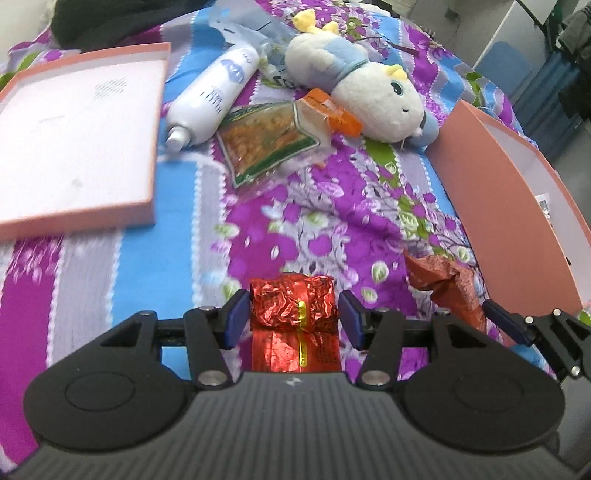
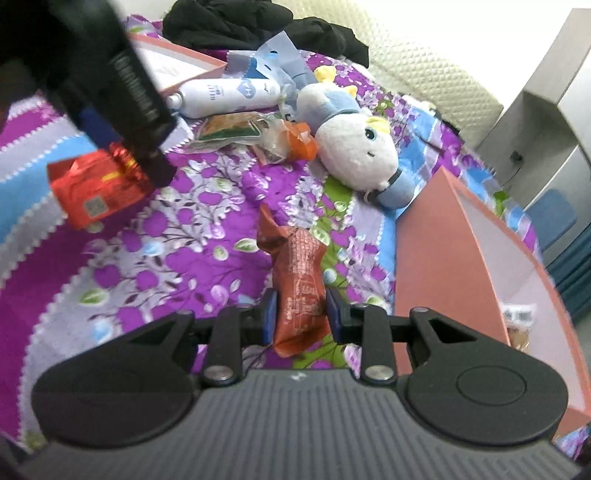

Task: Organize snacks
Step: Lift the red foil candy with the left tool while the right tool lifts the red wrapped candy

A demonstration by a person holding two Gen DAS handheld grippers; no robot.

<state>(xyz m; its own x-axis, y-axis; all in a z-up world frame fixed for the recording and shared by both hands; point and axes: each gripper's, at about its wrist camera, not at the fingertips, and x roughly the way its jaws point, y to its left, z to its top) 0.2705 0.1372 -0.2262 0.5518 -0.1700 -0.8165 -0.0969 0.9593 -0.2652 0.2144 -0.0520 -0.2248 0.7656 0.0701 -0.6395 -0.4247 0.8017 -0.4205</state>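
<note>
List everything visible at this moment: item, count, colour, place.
Red foil packet: 1, red, between left tool's fingers.
Orange-brown wrapper: 1, between right tool's fingers.
Clear snack bag: 1, green-edged, on bedspread.
Orange-capped packet: 1, beside plush.
Plush toy: 1, white and blue, centre.
Bottle: 1, white, lying down.
Box lid: 1, pink, left.
Box: 1, pink, right.
Bedspread: 1, purple floral.
Dark clothing: far edge.
Left tool: 1, black.
Right tool: 1, black.
</note>
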